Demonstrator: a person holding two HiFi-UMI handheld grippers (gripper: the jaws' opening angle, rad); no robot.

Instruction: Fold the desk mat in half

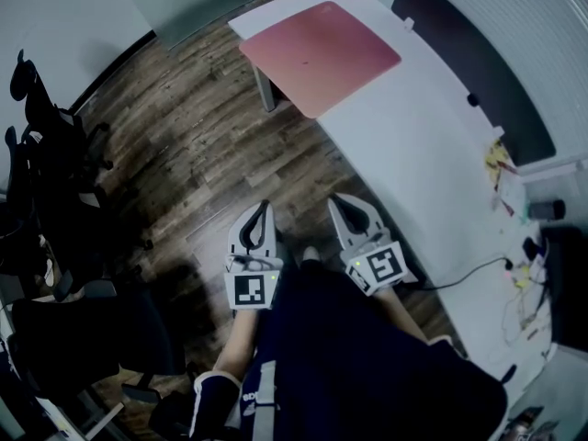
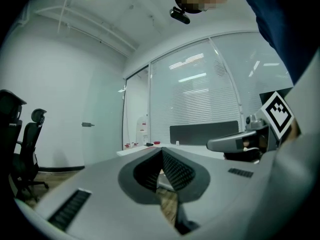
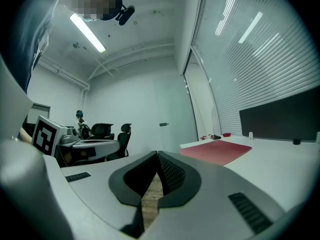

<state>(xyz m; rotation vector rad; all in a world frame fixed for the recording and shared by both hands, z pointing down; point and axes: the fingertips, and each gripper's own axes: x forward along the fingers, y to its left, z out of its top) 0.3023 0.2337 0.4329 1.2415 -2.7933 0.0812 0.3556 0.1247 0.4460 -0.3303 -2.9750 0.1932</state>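
Far off to the left of our left gripper, dark chairs [image 1: 41, 127] stand on the wood floor [image 1: 193, 145]. We hold the left gripper [image 1: 264, 208] low in front of us, above that floor. Its jaws are drawn together at the tips with nothing between them, and only floor shows through the gap behind the tips. Just to its right we hold the right gripper [image 1: 343, 202], side by side with the first, its jaws likewise closed and empty. The mat [image 1: 320, 53], red, flat and unfolded, lies well ahead of both grippers, a little right of the right one, at the far end of the white desk [image 1: 423, 163]. The desk runs along the right gripper's right side. Neither gripper touches the desk or the mat.
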